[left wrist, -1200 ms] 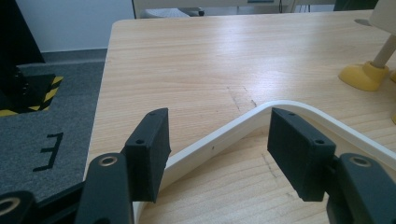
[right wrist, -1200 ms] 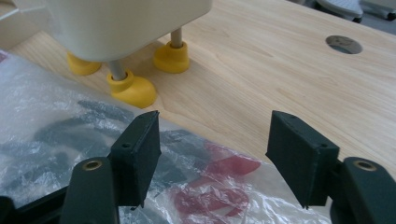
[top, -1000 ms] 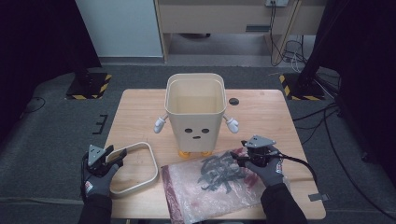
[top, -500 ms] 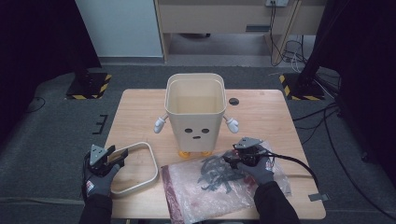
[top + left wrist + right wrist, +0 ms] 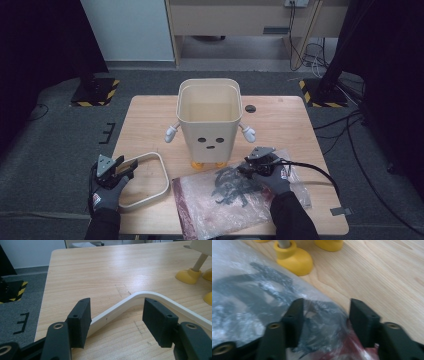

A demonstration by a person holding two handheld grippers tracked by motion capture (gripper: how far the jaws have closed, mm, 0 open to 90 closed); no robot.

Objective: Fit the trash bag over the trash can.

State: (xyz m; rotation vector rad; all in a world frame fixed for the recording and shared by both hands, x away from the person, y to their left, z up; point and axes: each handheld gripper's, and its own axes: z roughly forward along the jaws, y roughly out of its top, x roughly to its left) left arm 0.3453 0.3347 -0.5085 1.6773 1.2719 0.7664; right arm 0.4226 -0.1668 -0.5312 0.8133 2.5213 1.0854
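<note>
Leftward and down went the right gripper (image 5: 325,315), jaws narrowing around the plastic bag (image 5: 235,200)'s bunched edge; thin film could slip free. The left gripper (image 5: 116,320) sat wide astride the ring (image 5: 157,177).

The plastic bag (image 5: 257,302) is blurred and cut off; its dark contents perhaps tangled cords.

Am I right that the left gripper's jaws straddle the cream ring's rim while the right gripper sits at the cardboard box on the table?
Not quite: the right gripper sits at a clear plastic bag, as the right gripper view shows. The left gripper does straddle the cream ring.
</note>
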